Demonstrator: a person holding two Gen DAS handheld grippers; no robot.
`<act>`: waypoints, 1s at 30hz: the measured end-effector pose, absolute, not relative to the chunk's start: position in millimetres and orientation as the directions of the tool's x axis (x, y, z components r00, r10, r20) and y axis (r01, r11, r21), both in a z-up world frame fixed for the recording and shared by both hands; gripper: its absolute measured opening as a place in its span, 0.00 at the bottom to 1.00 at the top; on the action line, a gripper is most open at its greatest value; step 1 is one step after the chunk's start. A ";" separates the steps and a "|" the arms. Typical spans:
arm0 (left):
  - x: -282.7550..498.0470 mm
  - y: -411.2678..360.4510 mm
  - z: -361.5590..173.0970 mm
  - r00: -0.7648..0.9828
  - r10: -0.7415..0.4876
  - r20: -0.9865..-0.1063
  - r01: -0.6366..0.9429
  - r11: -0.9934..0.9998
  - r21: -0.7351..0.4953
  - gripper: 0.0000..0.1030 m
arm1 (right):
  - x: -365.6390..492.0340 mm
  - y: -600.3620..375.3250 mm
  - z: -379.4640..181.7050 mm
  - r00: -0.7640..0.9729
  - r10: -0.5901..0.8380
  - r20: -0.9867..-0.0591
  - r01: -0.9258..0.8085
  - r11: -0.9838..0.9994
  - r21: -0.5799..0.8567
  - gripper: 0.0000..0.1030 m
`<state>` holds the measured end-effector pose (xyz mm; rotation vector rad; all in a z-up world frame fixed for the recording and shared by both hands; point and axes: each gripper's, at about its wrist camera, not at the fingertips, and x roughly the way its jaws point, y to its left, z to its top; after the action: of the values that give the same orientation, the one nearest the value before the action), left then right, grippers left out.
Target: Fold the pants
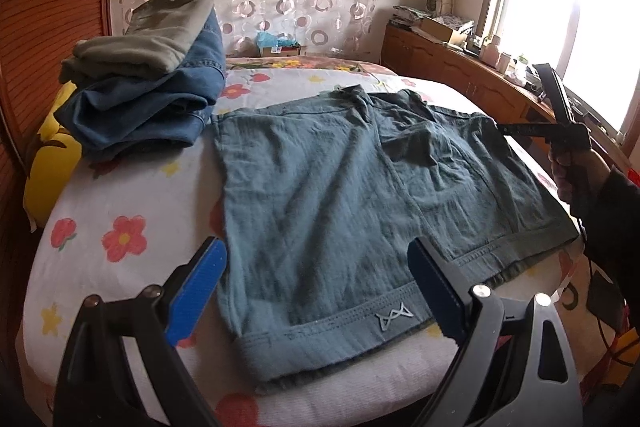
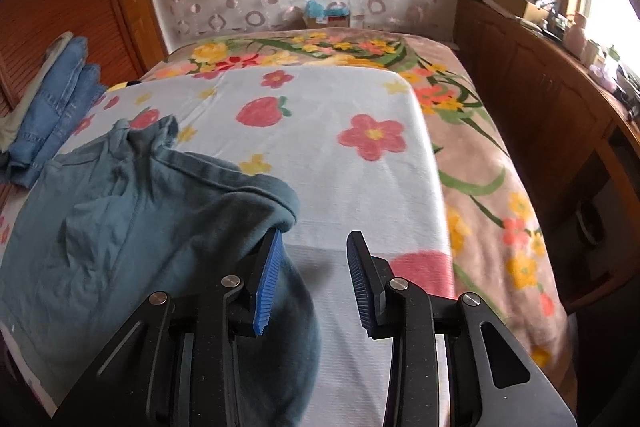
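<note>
Teal-grey pants (image 1: 320, 187) lie folded flat on a white flower-print pad (image 1: 120, 207), the band with a small logo (image 1: 394, 319) nearest me. My left gripper (image 1: 316, 247) hovers open over that near edge, one blue pad on each side, nothing between them. A hand holds my right gripper (image 1: 520, 99) at the pants' far right edge. In the right wrist view the pants (image 2: 120, 227) fill the lower left. Their rounded fold runs under the left finger (image 2: 266, 279) of the right gripper (image 2: 316, 239). Its jaws stand partly apart and the pads press on nothing.
Folded blue jeans with an olive garment on top (image 1: 140, 99) are stacked at the pad's left; the jeans (image 2: 52, 107) also show in the right wrist view. A yellow cushion (image 1: 52, 167) lies beyond them. A cluttered wooden cabinet (image 2: 540, 107) lines the right. A floral blanket (image 2: 480, 187) covers the bed.
</note>
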<state>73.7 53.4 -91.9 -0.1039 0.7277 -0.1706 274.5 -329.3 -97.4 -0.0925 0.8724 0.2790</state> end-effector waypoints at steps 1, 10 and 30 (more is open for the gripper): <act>74.3 53.9 -93.2 0.731 -0.190 -0.655 0.118 0.981 -0.153 0.90 | 273.6 -325.3 -97.6 0.607 0.208 -0.767 -0.290 0.956 0.029 0.32; 73.7 55.4 -98.2 0.727 -0.188 -0.661 0.111 0.981 -0.157 0.90 | 260.4 -301.1 -95.3 0.600 0.265 -0.755 -0.376 0.926 0.027 0.32; 70.5 53.9 -100.7 0.724 -0.190 -0.663 0.113 0.981 -0.158 0.90 | 252.2 -283.4 -97.1 0.535 0.371 -0.759 -0.475 0.875 0.093 0.30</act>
<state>70.5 53.9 -100.7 -0.1088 0.7425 -0.1672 252.2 -283.4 -97.0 -0.1300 0.8717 0.5051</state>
